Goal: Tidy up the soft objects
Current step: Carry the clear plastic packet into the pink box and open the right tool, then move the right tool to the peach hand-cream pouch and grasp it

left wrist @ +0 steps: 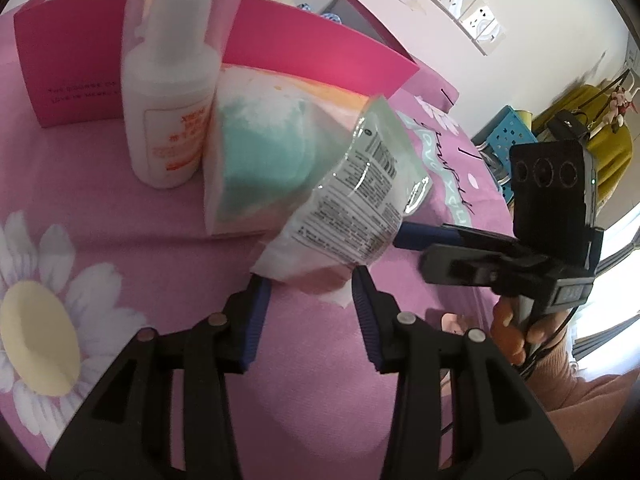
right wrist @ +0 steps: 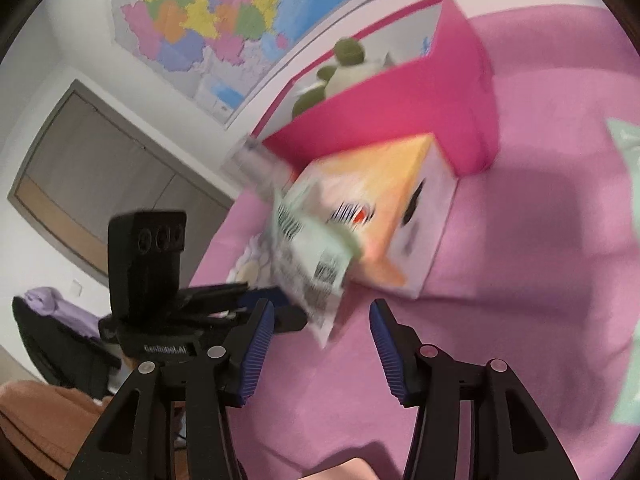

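Note:
A soft clear packet [left wrist: 352, 204] with printed text leans against a pastel box [left wrist: 256, 152] on the pink cloth. It also shows in the right wrist view [right wrist: 316, 256], blurred, in front of that box [right wrist: 400, 216]. My left gripper [left wrist: 310, 280] is open, its fingertips just below the packet's lower edge. My right gripper [right wrist: 322, 312] is open, near the packet's corner; from the left wrist view its fingers [left wrist: 436, 236] reach the packet's right edge. A pink box [left wrist: 312, 60] behind holds a green and white plush toy [right wrist: 344, 68].
A white pump bottle [left wrist: 168, 92] stands left of the pastel box. The pink cloth [left wrist: 120, 208] has daisy prints. A mint patch [right wrist: 628, 140] lies at the right. A blue crate [left wrist: 508, 128] and yellow chair stand beyond the table edge.

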Motion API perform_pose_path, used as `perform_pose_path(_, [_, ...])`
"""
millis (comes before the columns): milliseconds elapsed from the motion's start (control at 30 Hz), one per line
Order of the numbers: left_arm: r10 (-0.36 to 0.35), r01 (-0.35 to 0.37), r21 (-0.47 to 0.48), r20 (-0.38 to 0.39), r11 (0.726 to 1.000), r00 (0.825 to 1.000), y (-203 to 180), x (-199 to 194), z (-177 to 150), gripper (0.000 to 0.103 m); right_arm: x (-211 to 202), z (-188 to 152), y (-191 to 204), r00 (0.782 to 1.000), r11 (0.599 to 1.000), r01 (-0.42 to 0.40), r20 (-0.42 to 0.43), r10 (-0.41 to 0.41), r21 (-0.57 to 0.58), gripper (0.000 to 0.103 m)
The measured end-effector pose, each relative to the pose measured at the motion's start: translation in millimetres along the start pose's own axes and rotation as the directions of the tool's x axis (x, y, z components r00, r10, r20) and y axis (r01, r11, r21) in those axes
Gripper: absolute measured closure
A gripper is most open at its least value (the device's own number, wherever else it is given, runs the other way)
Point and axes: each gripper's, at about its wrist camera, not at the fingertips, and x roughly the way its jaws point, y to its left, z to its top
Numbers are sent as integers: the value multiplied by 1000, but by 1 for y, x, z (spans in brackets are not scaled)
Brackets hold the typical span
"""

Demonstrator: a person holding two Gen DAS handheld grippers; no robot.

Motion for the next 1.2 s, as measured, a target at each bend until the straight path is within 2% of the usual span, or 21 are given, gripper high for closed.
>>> perform_pose_path(67, [-10, 10, 1, 0, 1000, 1000, -1, -1, 0, 70, 6, 1, 1, 1000, 1000, 6, 9, -6, 0, 52])
perform_pose_path(167, [2, -2, 19, 10, 1000, 1000, -4, -6, 1, 73, 13, 5, 3, 999, 999, -34, 26, 34, 4, 61])
perform_pose_path(233, [0, 0, 32, 23, 999, 1000, -8, -11, 1, 74, 16, 7, 8, 999, 999, -33, 32, 33, -15, 81])
perform_pose_path(333, [-19, 16, 57, 52, 998, 998, -15, -24, 4, 76, 11, 8, 15, 998, 999, -28, 53, 30, -47, 90])
perform_pose_path(467, [-19, 9, 101, 100, 995, 995, -30, -39, 17, 76, -5, 13, 26, 995, 996, -23, 97, 32, -91, 90])
perform_pose_path(667, [-12, -12, 145, 165, 989, 986, -47, -54, 55, 76, -25, 37, 33, 982, 994, -29, 183, 48, -107, 90])
perform_pose_path(867, [64, -94, 150, 189, 984, 980, -57, -47, 96, 76, -32, 69, 21, 970, 997, -40, 235, 56, -73, 90])
perform_pose_path(967, [84, -106, 124, 170, 987, 982, -53, -33, 116, 76, -33, 89, 17, 965, 997, -11, 259, 29, -71, 90])
perform_pose_path(1067, [121, -139, 102, 168, 985, 978, -48, -26, 123, 76, -27, 106, 1, 967, 999, 26, 255, -18, -29, 90])
perform_pose_path(1200, [105, -120, 85, 168, 989, 980, -43, -25, 123, 75, -26, 114, -16, 963, 998, 51, 261, -60, 40, 85])
